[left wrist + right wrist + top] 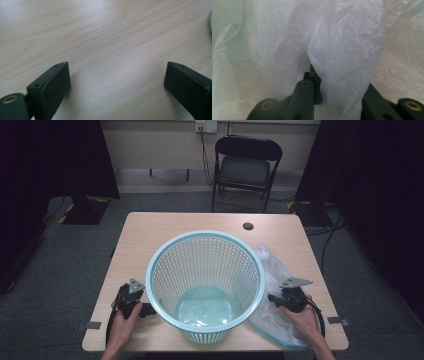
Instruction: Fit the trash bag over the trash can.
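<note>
Basket (205,285) stands upright at the middle of the surface (165,227), toward the near edge. Plastic bag (272,270) lies on the surface just right of the basket, touching its side. Left gripper (131,301) rests on the surface left of the basket. Right gripper (291,297) sits on the bag, right of the basket. Chair (246,165) stands behind the surface.

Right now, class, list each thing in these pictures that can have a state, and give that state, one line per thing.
Basket: upright on the table, no liner in it.
Plastic bag: crumpled on the table, right of the basket; a fold sits between the right gripper's jaws.
Right gripper: shut on the plastic bag.
Left gripper: open, nothing between its jaws, over bare table.
Chair: unfolded, unoccupied, beyond the table.
</note>
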